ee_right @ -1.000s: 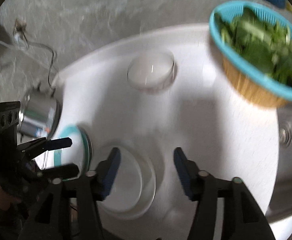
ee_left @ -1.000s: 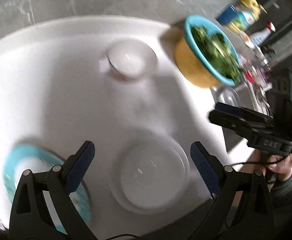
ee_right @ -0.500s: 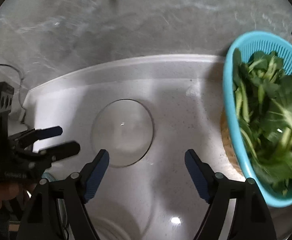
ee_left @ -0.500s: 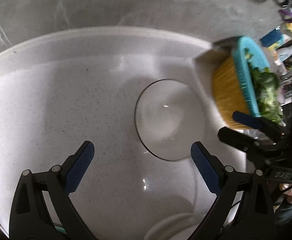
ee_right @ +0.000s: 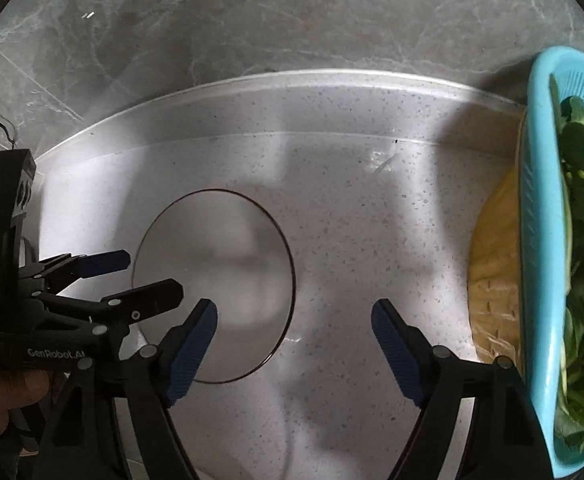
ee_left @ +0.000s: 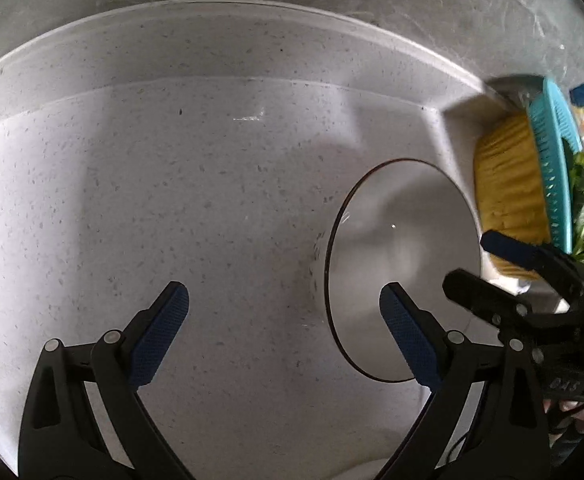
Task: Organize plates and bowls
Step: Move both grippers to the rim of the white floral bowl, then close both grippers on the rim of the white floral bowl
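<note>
Bowl: one clear round glass bowl with a thin dark rim (ee_left: 401, 270), sitting upright, mouth facing up; round, so no real long axis to speak of.
Bowl spot: right of centre in the left wrist view, left of centre in the right wrist view (ee_right: 214, 284), resting on the speckled pale grey countertop (ee_left: 212, 208).
Left gripper: black frame with blue pads (ee_left: 284, 334), fingers spread wide, nothing between them but bare counter; right finger's pad (ee_left: 407, 344) overlapping the bowl's lower rim in the frame, can't tell if actually touching.
Right gripper: same black-and-blue build (ee_right: 293, 346), jaws standing wide apart, nothing gripped; left pad (ee_right: 192, 352) over the bowl's lower edge in the frame.
Colander: one turquoise plastic colander full of green leafy vegetables (ee_right: 551, 264), nested in a yellow outer basin, hard against the right edge of both views.
Counts: one bowl, one colander, two grippers, zero plates clearly visible.
Wall: grey marbled tile (ee_right: 252, 20) across the top of the frame.
Hand: part of one visible at lower left of the right wrist view (ee_right: 4, 396), holding the left gripper.
</note>
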